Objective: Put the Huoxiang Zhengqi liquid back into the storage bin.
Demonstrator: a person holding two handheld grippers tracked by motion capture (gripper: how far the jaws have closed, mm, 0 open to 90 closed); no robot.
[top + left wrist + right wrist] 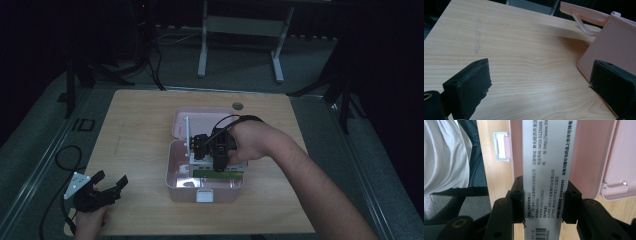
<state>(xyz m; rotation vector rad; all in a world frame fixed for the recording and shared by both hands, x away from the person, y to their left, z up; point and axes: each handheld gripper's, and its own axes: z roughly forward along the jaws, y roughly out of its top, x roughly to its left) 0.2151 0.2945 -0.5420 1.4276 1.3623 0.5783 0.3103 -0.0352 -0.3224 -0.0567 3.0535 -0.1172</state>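
An open pink plastic box [172, 175] stands mid-table with its lid [180, 122] tipped back. My right gripper [212, 152] hangs over the box's inside, shut on a white carton [220, 172] with a green edge. In the right gripper view the jaws [545, 200] clamp both long sides of that carton [546, 157], which carries printed text and a barcode, with the pink box [586, 157] below it. My left gripper [107, 182] rests near the table's front left corner. It stands open [539, 82] over bare wood, with nothing between its jaws.
A white latch [501, 146] sits on the box's front wall. The box's side wall [614, 42] and its pale handle [584, 27] rise right of the left gripper. A black cable [67, 155] loops off the table's left edge. Bare wood [135, 130] lies left of the box.
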